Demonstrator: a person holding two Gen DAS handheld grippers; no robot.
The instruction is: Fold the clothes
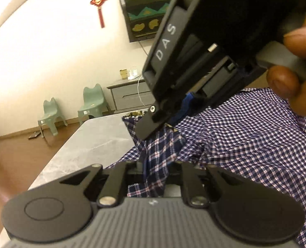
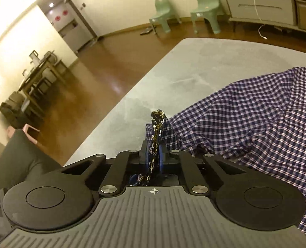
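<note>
Pale grey stone-look table w/ rounded corner [image 2: 194, 66] is carrying a navy, white & pink checked cotton shirt [image 2: 256, 111], which is lying rumpled across its right side and spilling over the near edge. Left part of the tabletop is showing bare. Brown glossy wood floor [image 2: 103, 66] is lying around it.

2 green chairs [image 2: 206, 10] and a grey cabinet [image 2: 262, 10] line the cream wall [image 1: 49, 41] on brown floor [image 2: 101, 66].

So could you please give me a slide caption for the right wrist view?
Right tongs shut on a checked shirt's patterned edge over a grey table.
</note>
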